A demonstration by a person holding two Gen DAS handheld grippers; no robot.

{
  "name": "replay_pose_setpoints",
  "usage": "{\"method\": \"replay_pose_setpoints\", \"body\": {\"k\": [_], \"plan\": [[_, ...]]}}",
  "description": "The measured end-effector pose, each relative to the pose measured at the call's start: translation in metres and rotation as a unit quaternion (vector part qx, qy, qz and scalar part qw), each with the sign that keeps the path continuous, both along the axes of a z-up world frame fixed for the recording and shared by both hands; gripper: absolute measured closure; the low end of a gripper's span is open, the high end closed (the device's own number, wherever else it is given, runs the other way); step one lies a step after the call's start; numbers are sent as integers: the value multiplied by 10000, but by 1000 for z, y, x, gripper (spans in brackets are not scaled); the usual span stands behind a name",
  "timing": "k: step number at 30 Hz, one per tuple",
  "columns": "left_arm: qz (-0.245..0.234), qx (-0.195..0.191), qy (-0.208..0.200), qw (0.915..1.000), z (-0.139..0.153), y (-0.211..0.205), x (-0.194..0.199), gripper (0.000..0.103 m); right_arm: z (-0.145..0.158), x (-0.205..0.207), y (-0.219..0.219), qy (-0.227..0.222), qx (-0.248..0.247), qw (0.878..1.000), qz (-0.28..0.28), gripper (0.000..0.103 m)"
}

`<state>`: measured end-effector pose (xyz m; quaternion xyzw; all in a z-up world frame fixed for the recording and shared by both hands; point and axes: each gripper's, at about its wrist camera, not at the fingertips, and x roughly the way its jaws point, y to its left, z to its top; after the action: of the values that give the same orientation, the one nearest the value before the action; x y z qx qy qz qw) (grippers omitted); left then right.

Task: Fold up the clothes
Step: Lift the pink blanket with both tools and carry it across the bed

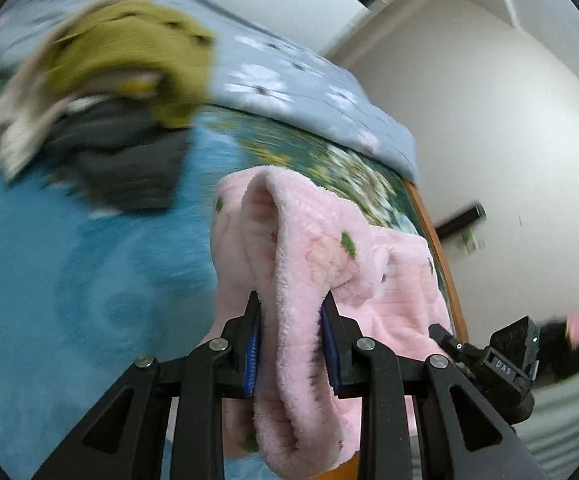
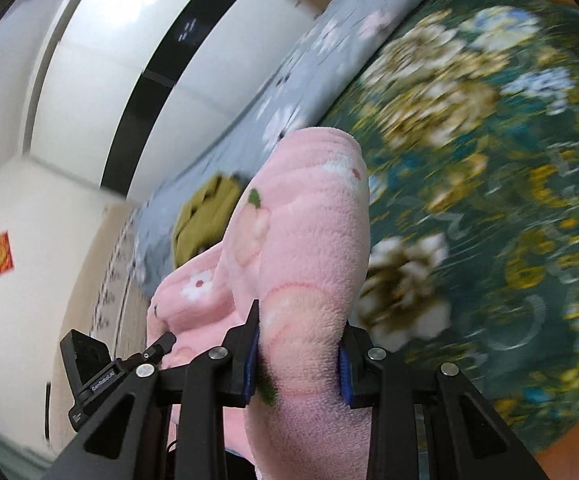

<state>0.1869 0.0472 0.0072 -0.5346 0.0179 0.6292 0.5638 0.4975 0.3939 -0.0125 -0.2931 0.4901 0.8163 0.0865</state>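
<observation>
The left gripper (image 1: 292, 308) is clamped on a thick fold of the pink fleece garment (image 1: 289, 248), the plush cloth bulging up between its two blue pads (image 1: 252, 352) and drooping down below them toward the camera; the rest of the garment spreads off to the right of the fingers, where the right gripper (image 1: 505, 360) shows as a black body at the cloth's far edge. In the right wrist view that gripper (image 2: 299, 320) is likewise closed on the same pink garment (image 2: 309, 240), a rounded hump of fleece squeezed between its fingers and rising ahead of them, with more of it trailing left toward the other black tool. Beyond the left fingertips, up and to the left, a blurred heap of clothes (image 1: 101, 92) in olive, beige and dark grey lies on the blue blanket (image 1: 69, 280). Ahead of and right of the right fingers stretches the dark green floral bedspread (image 2: 489, 160), and farther off a grey flowered quilt (image 1: 309, 88) lies along the white wall (image 1: 489, 120)
</observation>
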Motion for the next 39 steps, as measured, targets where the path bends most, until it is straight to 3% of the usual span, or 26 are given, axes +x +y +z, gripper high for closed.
{"method": "replay_pose_setpoints", "body": {"k": [6, 13, 22, 25, 29, 32, 37, 39], "plan": [[-735, -239, -42, 9970, -17, 80, 63, 75, -30, 52, 65, -117, -269, 9973, -672, 70], [-1270, -702, 33, 9894, -55, 157, 114, 75, -74, 75, 136, -276, -608, 9911, -1152, 70], [-1839, -758, 124, 9800, -69, 251, 151, 75, -77, 78, 215, -158, -428, 9844, -1701, 70], [-2047, -709, 277, 9759, -69, 277, 161, 81, -73, 76, 233, -161, -298, 9829, -1813, 70], [-2235, -519, 496, 9721, -61, 308, 174, 81, -81, 69, 250, -268, -318, 9814, -1873, 70], [-2336, -800, 571, 9673, -71, 328, 182, 81, -95, 67, 258, -582, -327, 9793, -1908, 70], [-2314, -1002, 302, 9672, -102, 317, 179, 80, -119, 84, 264, -822, -433, 9762, -1958, 70], [-2274, -1083, 343, 9672, -113, 310, 178, 74, -127, 87, 262, -903, -493, 9754, -1948, 70]]}}
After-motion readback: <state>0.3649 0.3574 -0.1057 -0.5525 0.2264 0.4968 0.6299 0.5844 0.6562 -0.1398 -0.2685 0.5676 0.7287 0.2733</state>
